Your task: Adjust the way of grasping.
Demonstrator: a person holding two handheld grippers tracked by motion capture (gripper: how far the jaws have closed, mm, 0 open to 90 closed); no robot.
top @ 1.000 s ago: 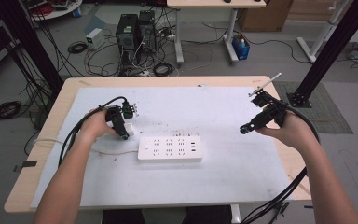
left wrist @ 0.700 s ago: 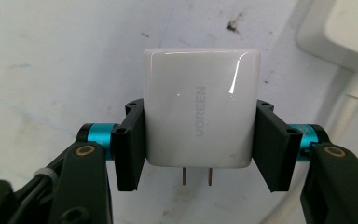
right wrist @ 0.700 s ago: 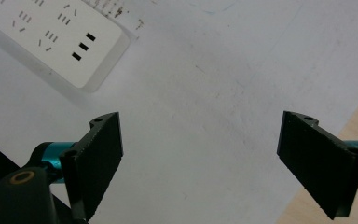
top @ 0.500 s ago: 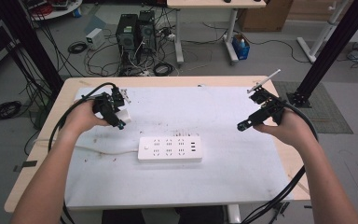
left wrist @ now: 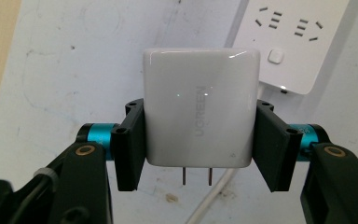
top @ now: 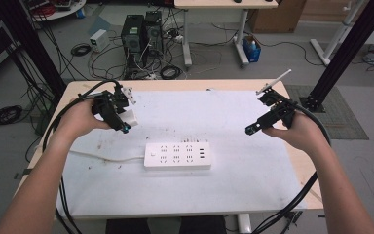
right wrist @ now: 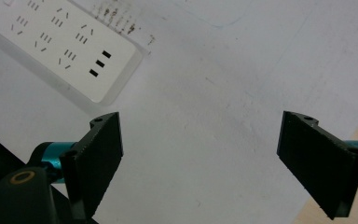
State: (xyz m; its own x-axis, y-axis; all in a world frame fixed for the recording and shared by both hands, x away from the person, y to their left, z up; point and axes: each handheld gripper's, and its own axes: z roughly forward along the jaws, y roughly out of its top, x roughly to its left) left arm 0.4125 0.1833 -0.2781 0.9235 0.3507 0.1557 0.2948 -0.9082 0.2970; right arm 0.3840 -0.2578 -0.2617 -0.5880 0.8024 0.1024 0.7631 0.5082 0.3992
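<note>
White plastic takes up the middle of the left gripper view: a glossy charger block [left wrist: 199,108] with faint grey lettering on its face, clamped between the two black jaws of the left gripper [left wrist: 200,144]. Its two metal prongs [left wrist: 196,176] point down toward the camera, and their base is all that can be seen of the plug end. Behind the block, the power strip [left wrist: 298,42] is cut off by the top and right edges, so just one corner with a few sockets and a square button is visible; a white cord [left wrist: 214,196] passes under the charger and is partly hidden by it.

From the high view, the left gripper [top: 119,117] is held above the rear left part of the white tabletop [top: 195,190], with the charger a small pale shape at its tip, too small there to make out in detail. The power strip [top: 177,155] lies flat near the table's middle, well apart from both grippers.

The right gripper [top: 254,129] hovers over the right side of the table, pointing toward the strip. In the right gripper view its jaws stand wide apart around nothing but bare table, touching nothing [right wrist: 200,168]. The strip's end [right wrist: 70,51] sits at the upper left of that view, cropped by the frame.
</note>
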